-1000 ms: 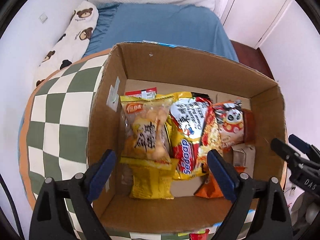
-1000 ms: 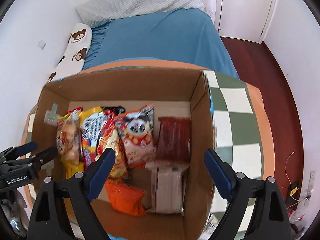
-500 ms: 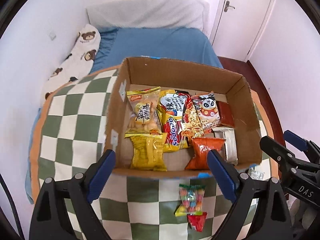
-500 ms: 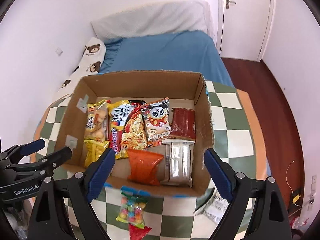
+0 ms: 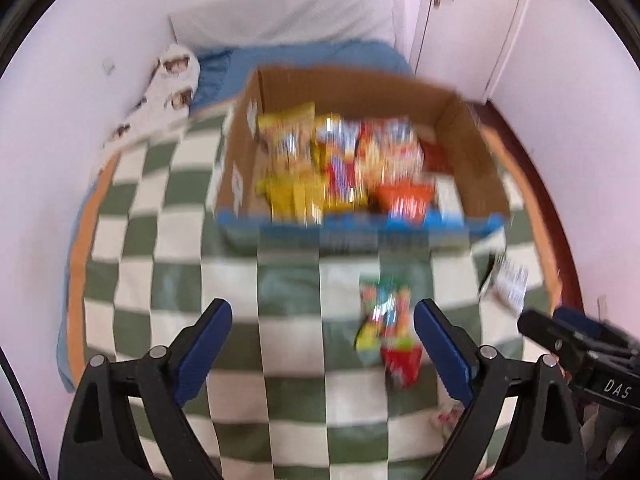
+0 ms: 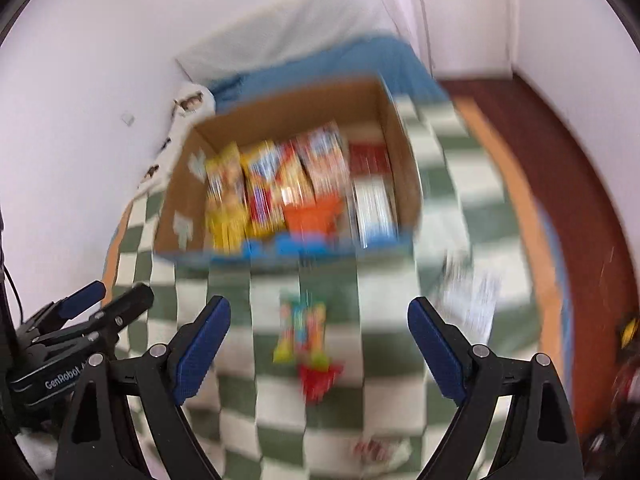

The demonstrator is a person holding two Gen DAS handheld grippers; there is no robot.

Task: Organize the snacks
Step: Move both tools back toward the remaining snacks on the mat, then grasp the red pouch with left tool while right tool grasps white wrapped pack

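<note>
A cardboard box [image 5: 472, 152] holding several snack packets stands at the far side of a green and white checked cloth [image 5: 168, 248]; it also shows in the right wrist view [image 6: 404, 168]. A colourful candy packet [image 5: 386, 312] and a small red packet [image 5: 402, 362] lie on the cloth in front of the box, also in the right wrist view as the candy packet [image 6: 302, 330] and the red packet [image 6: 318, 376]. My left gripper [image 5: 322, 354] is open and empty, above the cloth. My right gripper [image 6: 318, 354] is open and empty, the packets between its fingers. Both views are blurred.
A white printed packet [image 5: 508, 280] lies right of the box [image 6: 472, 296]. A small white and red wrapper [image 6: 376, 450] lies near the front. A blue bed [image 5: 304, 60] and a door [image 5: 472, 20] are behind. Dark wood floor [image 6: 560, 152] is at right.
Both grippers have pulled back and up from over the box. The box now sits farther off and the loose packets on the cloth have come into view. Both stay open.
</note>
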